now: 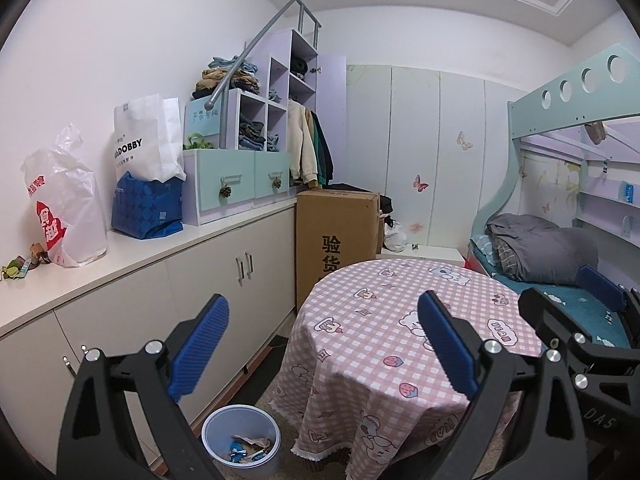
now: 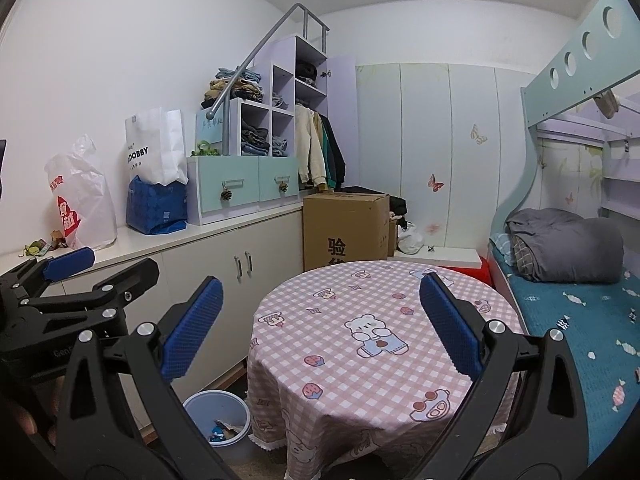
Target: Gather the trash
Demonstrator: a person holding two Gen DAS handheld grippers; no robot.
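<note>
Left gripper (image 1: pixel 322 344): jaws wide apart, holding nothing, above table edge.
Right gripper (image 2: pixel 320 324): jaws wide apart, holding nothing, over round table (image 2: pixel 384 312).
Trash bin (image 1: pixel 240 438): on floor beside table, wrappers inside.
Scraps (image 1: pixel 20 266): on counter (image 1: pixel 132 256), left end.

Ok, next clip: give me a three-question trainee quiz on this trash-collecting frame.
1. True or false: the left gripper is shut on a wrapper.
2. Where does the bin stand? A) on the round table B) on the floor between the cabinet and the table C) on the bed
3. Fill in: loose scraps lie on the counter beside the white plastic ___ with red print.

Key: 1 false, both the left and the right gripper have their jaws open and empty; 2 B; 3 bag.
</note>
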